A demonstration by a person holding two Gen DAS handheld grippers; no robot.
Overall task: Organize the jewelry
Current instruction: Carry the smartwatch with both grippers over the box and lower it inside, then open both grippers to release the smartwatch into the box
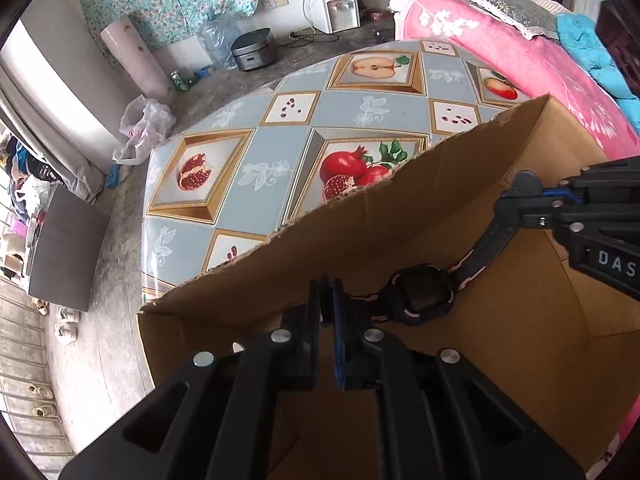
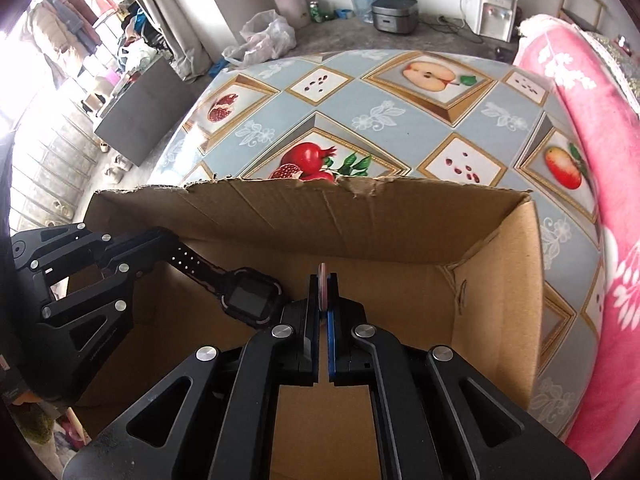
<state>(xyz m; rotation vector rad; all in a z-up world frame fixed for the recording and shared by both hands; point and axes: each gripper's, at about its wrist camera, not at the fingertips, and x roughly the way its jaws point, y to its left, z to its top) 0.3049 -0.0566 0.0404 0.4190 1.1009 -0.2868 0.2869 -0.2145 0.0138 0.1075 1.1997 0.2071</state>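
Observation:
A black wristwatch with a square face and pink-edged strap hangs stretched between my two grippers, above the inside of an open cardboard box. My left gripper is shut on one strap end. My right gripper is shut on the other strap end, whose pink edge shows between its fingers. In the right wrist view the watch lies left of my fingers, with the left gripper holding the perforated strap. In the left wrist view the right gripper enters from the right.
The box stands on a table with a fruit-pattern cloth. A pink blanket covers a bed to the right. Beyond the table, a rice cooker, water dispenser and plastic bag sit on the floor.

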